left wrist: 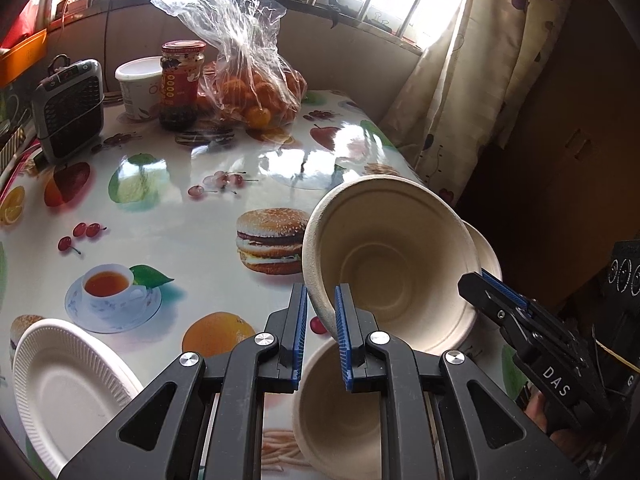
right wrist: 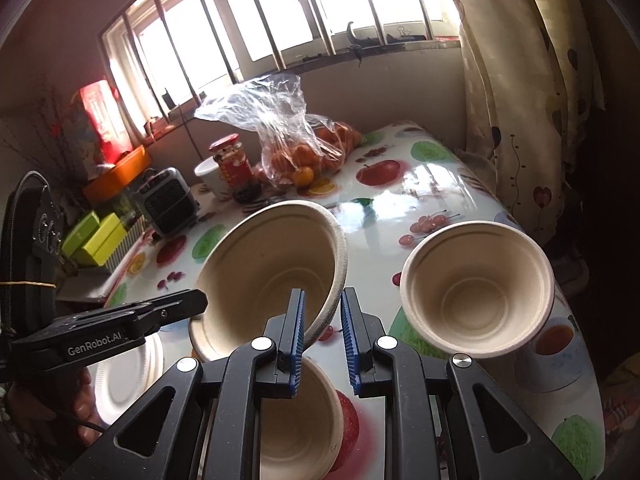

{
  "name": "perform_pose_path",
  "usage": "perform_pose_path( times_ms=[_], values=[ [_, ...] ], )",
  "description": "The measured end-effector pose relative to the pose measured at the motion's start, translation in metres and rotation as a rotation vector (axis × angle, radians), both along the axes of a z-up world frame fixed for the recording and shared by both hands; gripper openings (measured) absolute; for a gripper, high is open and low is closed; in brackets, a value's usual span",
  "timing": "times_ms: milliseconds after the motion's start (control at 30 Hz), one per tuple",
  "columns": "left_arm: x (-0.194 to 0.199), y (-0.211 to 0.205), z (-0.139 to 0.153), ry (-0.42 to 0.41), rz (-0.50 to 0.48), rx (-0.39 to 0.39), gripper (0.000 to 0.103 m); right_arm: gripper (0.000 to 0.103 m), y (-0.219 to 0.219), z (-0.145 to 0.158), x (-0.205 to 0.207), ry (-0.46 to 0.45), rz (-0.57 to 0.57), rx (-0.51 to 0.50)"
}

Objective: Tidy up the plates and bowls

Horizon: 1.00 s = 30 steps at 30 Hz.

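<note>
- Fruit-print table [left wrist: 180,216] beneath a barred window; sorting judged at an early stage.
- Left gripper [left wrist: 320,312]: clenched on the near rim of the tilted bowl [left wrist: 392,272], which is held clear of the table.
- Right gripper [right wrist: 322,320]: jaws straddle the same bowl's opposite rim; a gap shows, so I cannot tell if it grips.
- Second bowl [left wrist: 332,412]: upright, directly below the tilted bowl; not yet nested.
- Third bowl [right wrist: 476,292]: just beyond the tilted bowl, apart, unstacked.
- Paper plate [left wrist: 60,384]: well left of the tilted bowl, alone.
- Bag of oranges [left wrist: 256,92], jar [left wrist: 180,84]: far behind the tilted bowl.
</note>
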State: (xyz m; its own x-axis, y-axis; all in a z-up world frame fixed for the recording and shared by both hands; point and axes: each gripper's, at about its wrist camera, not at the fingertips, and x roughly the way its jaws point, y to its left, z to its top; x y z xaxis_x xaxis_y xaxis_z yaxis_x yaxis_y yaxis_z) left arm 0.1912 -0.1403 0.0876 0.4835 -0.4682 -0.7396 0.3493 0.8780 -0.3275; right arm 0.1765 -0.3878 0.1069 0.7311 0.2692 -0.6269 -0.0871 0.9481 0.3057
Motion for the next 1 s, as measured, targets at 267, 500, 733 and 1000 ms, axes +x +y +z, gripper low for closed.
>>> perform_pose_path(
  times_ms=[267, 500, 733, 1000],
  values=[
    [-0.013, 0.006, 0.001, -0.011, -0.004, -0.006, 0.015, 0.018, 0.005, 0.002, -0.018, -0.009, -0.001, -0.004],
    [-0.024, 0.012, 0.001, -0.018, -0.008, -0.011, 0.015, 0.018, 0.01, 0.005, -0.033, -0.019, 0.0, -0.008],
    [-0.037, 0.017, -0.001, -0.018, -0.01, -0.012, 0.015, 0.018, 0.013, 0.005, -0.042, -0.019, 0.0, -0.003],
    [-0.05, 0.022, -0.006, -0.015, -0.008, -0.012, 0.015, 0.018, 0.019, 0.001, -0.06, -0.019, 0.004, -0.003]
  ],
)
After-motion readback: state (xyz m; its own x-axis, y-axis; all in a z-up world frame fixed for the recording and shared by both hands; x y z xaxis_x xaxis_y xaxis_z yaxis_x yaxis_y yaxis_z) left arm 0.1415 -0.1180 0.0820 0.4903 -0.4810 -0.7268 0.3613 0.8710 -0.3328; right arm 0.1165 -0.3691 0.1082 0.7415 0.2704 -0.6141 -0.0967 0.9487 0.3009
